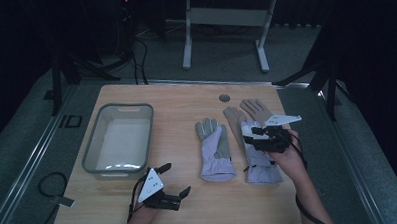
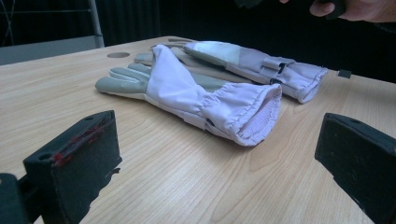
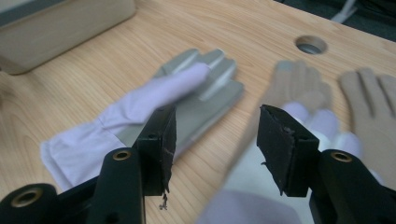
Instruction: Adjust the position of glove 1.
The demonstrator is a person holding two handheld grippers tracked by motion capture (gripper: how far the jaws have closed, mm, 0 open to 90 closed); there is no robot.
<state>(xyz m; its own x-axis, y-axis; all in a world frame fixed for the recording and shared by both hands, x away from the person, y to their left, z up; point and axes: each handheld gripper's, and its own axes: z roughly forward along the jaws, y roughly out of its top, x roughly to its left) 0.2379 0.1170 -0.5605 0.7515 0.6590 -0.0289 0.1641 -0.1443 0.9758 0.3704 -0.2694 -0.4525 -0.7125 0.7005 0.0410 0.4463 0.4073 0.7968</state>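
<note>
From the high view, I see a wooden desk (image 1: 176,100) with a grey plastic tub (image 1: 118,139) on its left half and two lavender-and-grey gloves lying palm-side up to the right of it. My left claw (image 1: 176,179) sits near the front edge, just below the tub, with its jaws spread wide and nothing between them. My right claw (image 1: 248,132) hovers over the right glove (image 1: 261,165), jaws parted; the left glove (image 1: 215,149) lies just beside it, apart from both claws. A round hole (image 1: 224,98) marks the desk near its far edge.

Along the left gripper view, I look between two well-separated black jaws at the nearer glove (image 2: 201,95), its gathered cuff facing me, with the second glove (image 2: 261,67) behind it and a hand (image 2: 355,8) at the top right.

Along the right gripper view, the jaws stand apart above the desk, empty; one glove (image 3: 154,107) lies to the left, a blurred glove (image 3: 299,93) beneath and ahead, the tub's wall (image 3: 60,28) at upper left.
</note>
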